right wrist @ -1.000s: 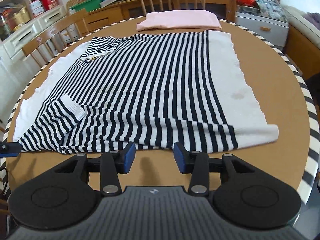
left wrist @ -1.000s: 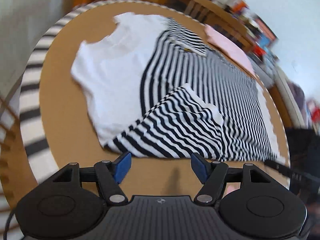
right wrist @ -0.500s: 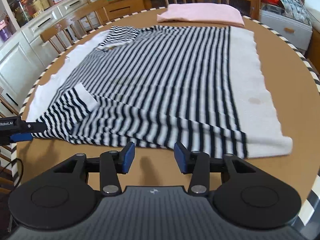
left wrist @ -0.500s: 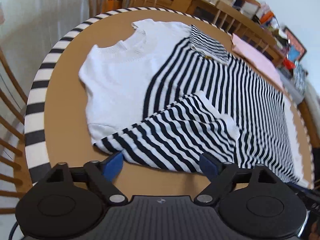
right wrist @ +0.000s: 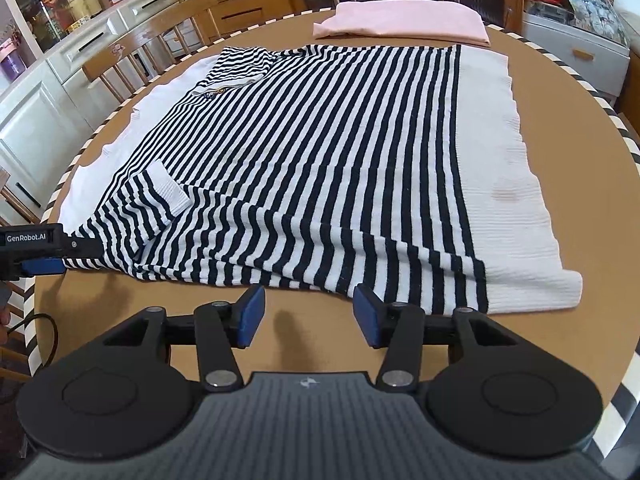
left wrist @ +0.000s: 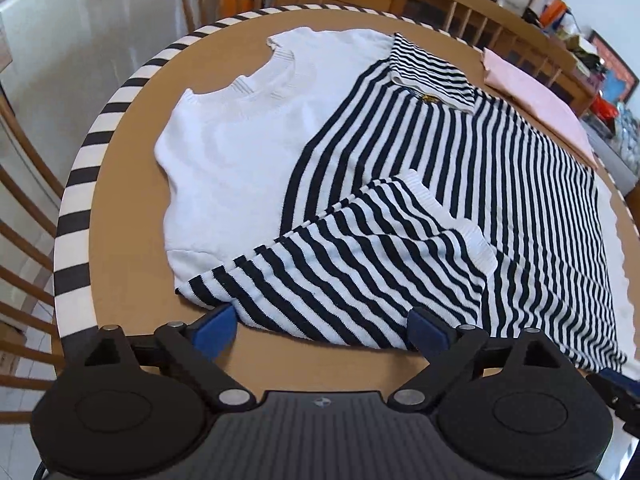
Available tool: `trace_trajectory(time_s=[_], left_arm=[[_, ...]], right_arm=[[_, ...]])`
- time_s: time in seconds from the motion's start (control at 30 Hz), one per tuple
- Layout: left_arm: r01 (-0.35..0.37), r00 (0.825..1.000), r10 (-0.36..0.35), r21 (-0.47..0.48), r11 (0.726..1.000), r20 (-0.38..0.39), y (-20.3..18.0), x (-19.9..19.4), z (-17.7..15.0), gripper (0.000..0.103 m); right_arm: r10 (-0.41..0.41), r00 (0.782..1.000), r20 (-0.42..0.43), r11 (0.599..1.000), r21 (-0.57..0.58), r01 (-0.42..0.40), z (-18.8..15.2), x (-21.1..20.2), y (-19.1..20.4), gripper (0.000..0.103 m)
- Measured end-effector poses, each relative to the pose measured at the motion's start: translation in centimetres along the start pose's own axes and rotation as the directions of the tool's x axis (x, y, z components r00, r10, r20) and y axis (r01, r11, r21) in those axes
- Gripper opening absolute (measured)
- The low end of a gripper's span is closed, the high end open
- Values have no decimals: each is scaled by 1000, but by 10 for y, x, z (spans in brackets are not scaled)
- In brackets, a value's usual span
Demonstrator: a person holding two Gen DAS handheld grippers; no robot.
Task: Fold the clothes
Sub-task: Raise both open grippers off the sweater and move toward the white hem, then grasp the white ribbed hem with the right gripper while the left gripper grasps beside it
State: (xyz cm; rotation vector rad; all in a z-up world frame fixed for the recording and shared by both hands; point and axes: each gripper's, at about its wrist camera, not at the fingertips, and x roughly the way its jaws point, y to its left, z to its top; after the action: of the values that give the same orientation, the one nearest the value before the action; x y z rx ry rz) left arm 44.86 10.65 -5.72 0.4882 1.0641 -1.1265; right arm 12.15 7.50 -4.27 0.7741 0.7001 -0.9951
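Note:
A black-and-white striped sweater [left wrist: 440, 168] with a white yoke and a white hem band [right wrist: 508, 184] lies flat on the round table [left wrist: 128, 208], both short sleeves folded in over the body. My left gripper [left wrist: 320, 330] is at the near folded sleeve [left wrist: 360, 264], and its jaws are opening wide. The sleeve's edge lies between the blue pads, which do not press on it. It also shows at the left edge of the right wrist view as the left gripper [right wrist: 40, 252]. My right gripper [right wrist: 310, 312] hovers just before the sweater's side edge, jaws opening, nothing clamped.
A folded pink garment [right wrist: 404, 20] lies at the table's far side. The table [right wrist: 600, 300] has a black-and-white striped rim. Wooden chairs [left wrist: 24, 216] ring it, and cabinets and cluttered shelves [right wrist: 60, 40] stand behind.
The left gripper's jaws have spread much wider and it has shifted along the table edge up to the sleeve. The right gripper's jaws have widened a little.

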Motion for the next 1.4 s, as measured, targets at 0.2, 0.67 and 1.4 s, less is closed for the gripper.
trace_trajectory(time_s=[0.2, 0.67, 1.4], left_arm=[[12, 1000, -13, -100, 995, -1, 10, -1, 7, 84], [83, 997, -78, -336, 938, 29, 38, -2, 16, 75], [51, 998, -55, -246, 968, -12, 29, 0, 20, 77]], right_arm=[[1, 1000, -12, 1000, 25, -1, 4, 3, -9, 52], [-20, 1000, 17, 995, 103, 18, 9, -5, -26, 53], [-271, 962, -21, 891, 373, 259, -1, -15, -97, 63]])
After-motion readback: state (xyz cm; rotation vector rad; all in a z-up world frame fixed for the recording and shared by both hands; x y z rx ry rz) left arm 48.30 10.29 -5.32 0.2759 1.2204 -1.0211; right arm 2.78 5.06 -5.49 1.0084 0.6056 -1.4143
